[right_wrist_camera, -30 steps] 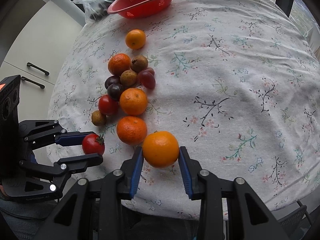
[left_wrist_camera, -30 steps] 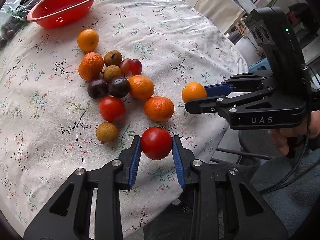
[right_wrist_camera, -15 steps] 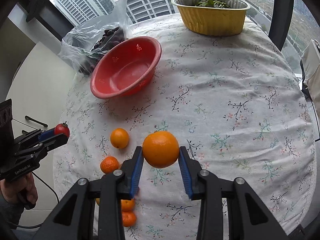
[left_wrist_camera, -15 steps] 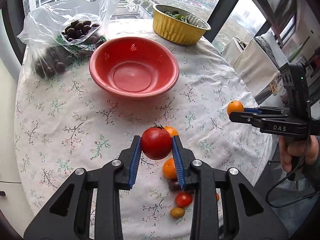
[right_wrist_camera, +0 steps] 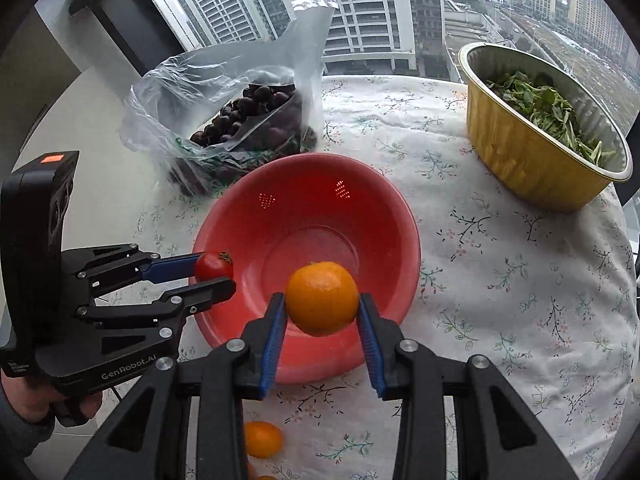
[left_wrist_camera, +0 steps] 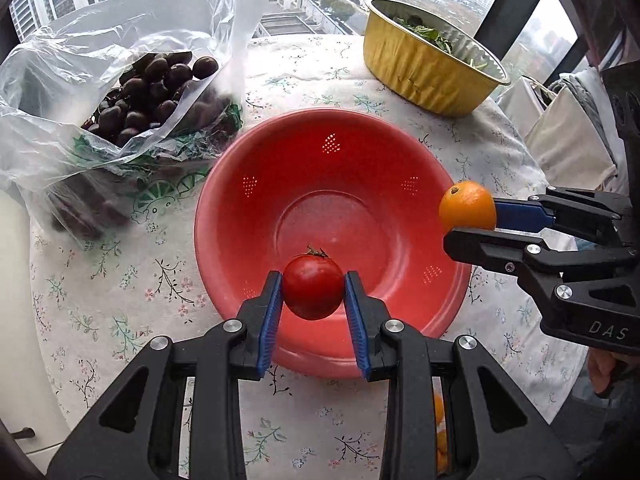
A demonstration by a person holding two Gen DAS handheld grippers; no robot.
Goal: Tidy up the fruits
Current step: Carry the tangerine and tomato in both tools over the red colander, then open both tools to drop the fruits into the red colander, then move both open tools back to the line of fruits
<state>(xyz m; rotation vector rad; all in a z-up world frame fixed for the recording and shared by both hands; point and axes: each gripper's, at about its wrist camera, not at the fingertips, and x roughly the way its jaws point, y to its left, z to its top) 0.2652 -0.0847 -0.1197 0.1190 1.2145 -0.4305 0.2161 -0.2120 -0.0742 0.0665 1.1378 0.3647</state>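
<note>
My left gripper (left_wrist_camera: 313, 285) is shut on a red tomato (left_wrist_camera: 312, 286) and hangs over the near rim of a red colander bowl (left_wrist_camera: 332, 168), which has nothing in it. In the right wrist view that tomato (right_wrist_camera: 213, 265) sits over the bowl's left rim (right_wrist_camera: 240, 184). My right gripper (right_wrist_camera: 322, 299) is shut on an orange (right_wrist_camera: 322, 298) above the bowl's near side. From the left wrist view the orange (left_wrist_camera: 467, 206) hovers at the bowl's right edge, clamped in the right gripper (left_wrist_camera: 470, 216).
A clear plastic bag of dark fruit (left_wrist_camera: 152, 88) lies behind the bowl at the left. A gold foil tub of greens (left_wrist_camera: 432, 68) stands at the back right. Loose oranges (right_wrist_camera: 262, 438) lie on the floral tablecloth (right_wrist_camera: 520, 300) near me. A hand (right_wrist_camera: 36, 404) holds the left gripper.
Both grippers have carried their fruit away from the pile and across the table to the red bowl, which now fills the middle of both views. Their grips are unchanged.
</note>
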